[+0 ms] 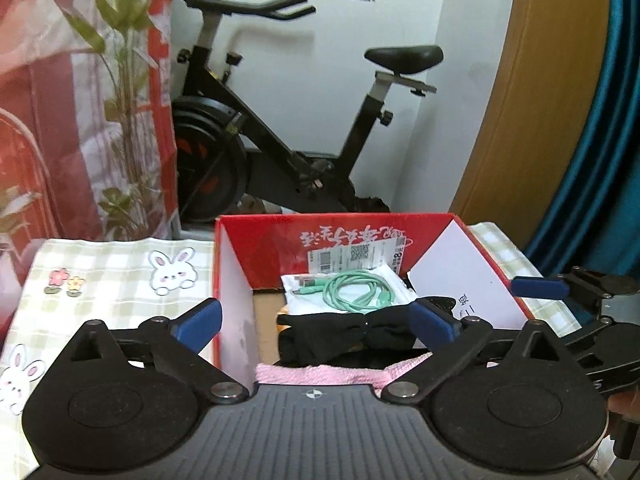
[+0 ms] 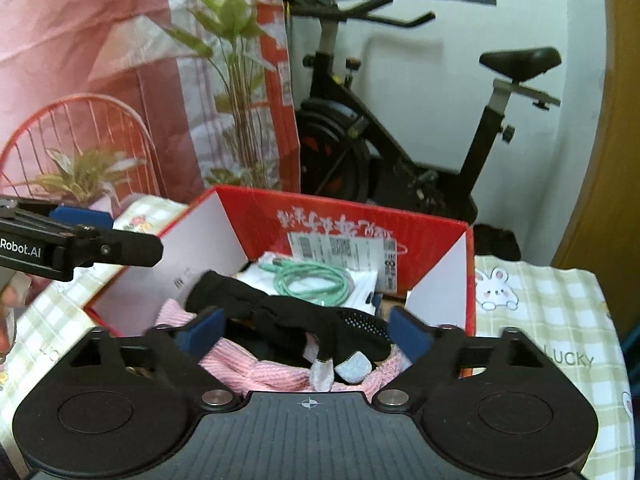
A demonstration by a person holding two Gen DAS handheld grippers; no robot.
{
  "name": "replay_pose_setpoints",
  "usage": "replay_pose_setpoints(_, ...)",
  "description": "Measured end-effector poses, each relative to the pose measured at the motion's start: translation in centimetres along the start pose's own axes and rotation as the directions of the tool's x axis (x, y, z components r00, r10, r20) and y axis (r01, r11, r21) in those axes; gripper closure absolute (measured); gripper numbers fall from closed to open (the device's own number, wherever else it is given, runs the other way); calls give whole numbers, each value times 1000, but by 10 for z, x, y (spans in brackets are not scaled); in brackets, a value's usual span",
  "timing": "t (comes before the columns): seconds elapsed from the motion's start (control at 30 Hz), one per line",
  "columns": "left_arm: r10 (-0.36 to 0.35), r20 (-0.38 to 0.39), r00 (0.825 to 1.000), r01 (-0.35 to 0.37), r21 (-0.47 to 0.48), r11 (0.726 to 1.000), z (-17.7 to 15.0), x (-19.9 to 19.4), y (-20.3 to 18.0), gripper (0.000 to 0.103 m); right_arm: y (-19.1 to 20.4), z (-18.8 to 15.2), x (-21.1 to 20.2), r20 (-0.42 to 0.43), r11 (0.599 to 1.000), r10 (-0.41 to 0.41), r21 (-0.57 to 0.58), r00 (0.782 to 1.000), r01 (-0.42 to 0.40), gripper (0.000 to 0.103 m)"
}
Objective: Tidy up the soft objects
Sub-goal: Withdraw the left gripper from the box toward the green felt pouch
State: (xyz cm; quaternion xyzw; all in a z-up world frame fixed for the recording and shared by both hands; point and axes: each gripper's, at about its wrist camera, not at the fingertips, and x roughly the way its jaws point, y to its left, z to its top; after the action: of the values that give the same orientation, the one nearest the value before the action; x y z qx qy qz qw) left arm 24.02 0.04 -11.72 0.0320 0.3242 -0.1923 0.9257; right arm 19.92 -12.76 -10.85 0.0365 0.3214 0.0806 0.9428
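I found both sets of fingers spread wide and holding nothing, the left gripper (image 1: 316, 322) and right gripper (image 2: 306, 330) poised over the red box (image 1: 256, 248) on the desk (image 1: 108, 276). The black glove (image 2: 288, 316) lay inside on a pink towel (image 2: 260, 372), beside a green cable (image 2: 316, 280). I judged the glove light and limp, best pinched mid-body where the cloth bunches.

Surface: a table (image 2: 560, 320) draped in a pale green checked cloth (image 1: 112, 276) printed with white rabbits, small flowers and the word "Lucky".
On it: an open red cardboard box (image 1: 256, 252), white inside, sits directly on the cloth, its flaps raised.
Cloth: shows bare on both sides of the box.
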Motion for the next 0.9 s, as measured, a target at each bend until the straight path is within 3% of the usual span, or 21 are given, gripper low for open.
replay_pose_setpoints(0.07,11,21,1000,-11,-3,1000,-2,-12,0,0,2,-1,-12,26,1000,2,4,1000,-2,1)
replay_pose_setpoints(0.43,65,107,992,-64,-8,998,-29,-71,-8,0,8,-24,-64,141,999,9,51,990,-16,0)
replay_pose_setpoints(0.7,108,141,984,-112,25,993,-63,-93,-17,0,21,-53,-94,188,999,-7,40,982,0,0)
replay_pose_setpoints(0.9,103,133,986,-101,-18,995,-90,-99,-18,0,27,-79,-104,199,998,-29,67,980,16,0)
